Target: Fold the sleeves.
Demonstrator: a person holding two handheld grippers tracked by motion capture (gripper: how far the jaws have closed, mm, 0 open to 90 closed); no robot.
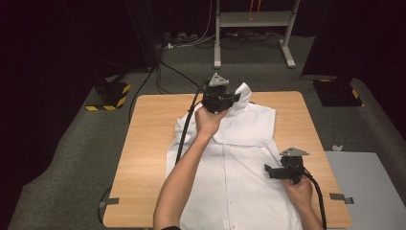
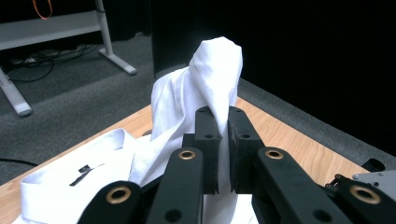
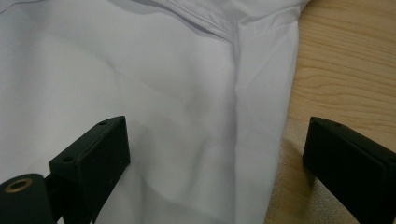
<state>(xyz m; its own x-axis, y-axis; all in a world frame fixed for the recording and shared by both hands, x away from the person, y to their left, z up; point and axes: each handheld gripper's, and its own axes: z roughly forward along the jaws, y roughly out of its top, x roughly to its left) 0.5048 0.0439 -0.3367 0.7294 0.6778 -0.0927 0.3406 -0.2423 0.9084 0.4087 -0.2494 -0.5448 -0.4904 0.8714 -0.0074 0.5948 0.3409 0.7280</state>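
A white shirt (image 1: 239, 163) lies spread on the wooden table (image 1: 148, 143), collar (image 2: 70, 182) toward the far side. My left gripper (image 1: 232, 98) is over the far end of the shirt, shut on a fold of white fabric (image 2: 217, 70) that it holds up off the table. In the left gripper view that cloth stands up in a peak from between the closed jaws of the left gripper (image 2: 223, 135). My right gripper (image 1: 269, 171) hovers low at the shirt's right side. Its jaws stand wide apart, and in its own view the right gripper (image 3: 215, 154) straddles the shirt's side edge (image 3: 243, 116) beside bare wood (image 3: 341, 60).
Dark carpet surrounds the table. A metal desk frame (image 1: 251, 19) with cables stands at the back. Black blocks with yellow stripes sit at the far left (image 1: 111, 96) and far right (image 1: 337, 91) corners. A grey panel (image 1: 368, 187) lies to the table's right.
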